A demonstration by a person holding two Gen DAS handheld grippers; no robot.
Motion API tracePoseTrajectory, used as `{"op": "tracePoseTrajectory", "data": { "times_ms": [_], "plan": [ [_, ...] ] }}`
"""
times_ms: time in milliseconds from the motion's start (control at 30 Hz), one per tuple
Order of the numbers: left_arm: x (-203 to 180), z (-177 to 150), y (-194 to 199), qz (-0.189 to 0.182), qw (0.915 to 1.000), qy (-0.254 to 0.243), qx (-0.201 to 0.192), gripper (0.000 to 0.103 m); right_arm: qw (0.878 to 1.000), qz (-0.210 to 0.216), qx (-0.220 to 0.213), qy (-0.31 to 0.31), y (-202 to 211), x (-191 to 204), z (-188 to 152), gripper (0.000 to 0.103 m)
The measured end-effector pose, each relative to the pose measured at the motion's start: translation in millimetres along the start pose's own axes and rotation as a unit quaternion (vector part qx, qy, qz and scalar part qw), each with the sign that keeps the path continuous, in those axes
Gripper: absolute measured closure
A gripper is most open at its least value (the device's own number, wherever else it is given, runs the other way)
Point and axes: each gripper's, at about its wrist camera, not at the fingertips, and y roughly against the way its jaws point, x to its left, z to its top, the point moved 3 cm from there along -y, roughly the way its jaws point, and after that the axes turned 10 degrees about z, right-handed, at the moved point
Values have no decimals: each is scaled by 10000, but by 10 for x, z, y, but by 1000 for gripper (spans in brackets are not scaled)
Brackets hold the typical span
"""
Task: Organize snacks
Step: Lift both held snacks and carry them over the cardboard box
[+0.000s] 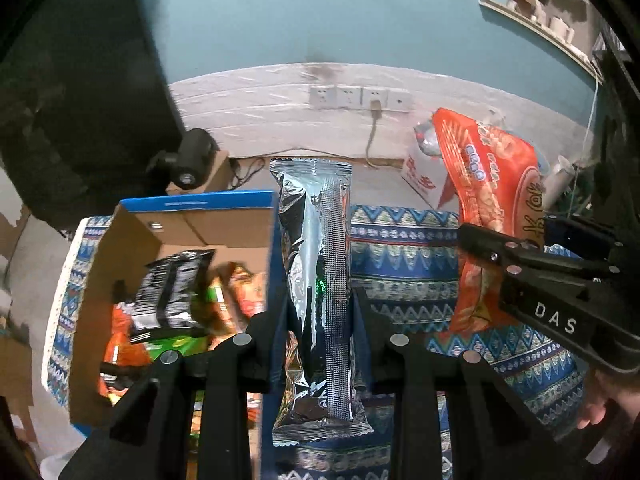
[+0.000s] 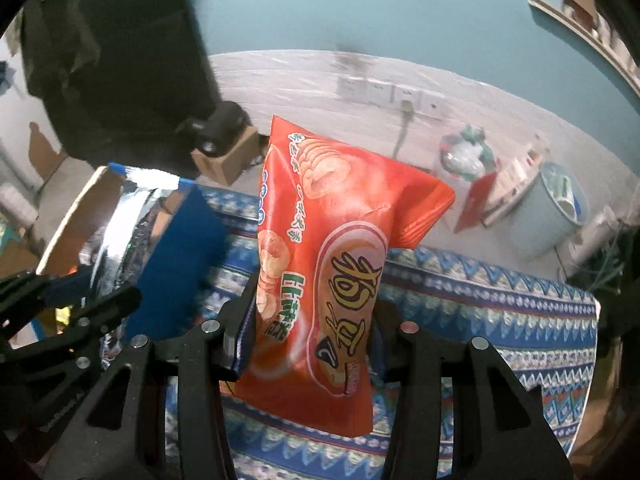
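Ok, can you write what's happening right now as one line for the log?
left claw: shut on silver packet | right claw: shut on orange snack bag | cardboard box: open, snacks inside

Two claws (image 1: pixel 320 320) (image 2: pixel 312 332), two lifted packets (image 1: pixel 316 280) (image 2: pixel 332 264)

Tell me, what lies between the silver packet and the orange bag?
In the left wrist view, only patterned tablecloth shows between the silver packet and the orange snack bag; nothing stands there.

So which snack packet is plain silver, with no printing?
The long foil packet in the left gripper; the right gripper holds a printed orange bag.
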Motion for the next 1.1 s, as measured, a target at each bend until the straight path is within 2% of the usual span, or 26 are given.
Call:
{"op": "tracePoseTrajectory", "data": {
  "times_ms": [533, 833, 1100],
  "plan": [
    [926, -158, -13, 141, 9975, 691, 60, 73, 9975, 426, 187, 539, -359, 865, 253, 58],
    [1462, -340, -202, 221, 9921, 1196, 304, 73, 9946, 633, 305, 768, -584, 1239, 323, 58],
    [1733, -436, -355, 209, 9871, 1500, 523, 73, 9914, 819, 414, 929, -741, 1492, 339, 58]
  ]
}}
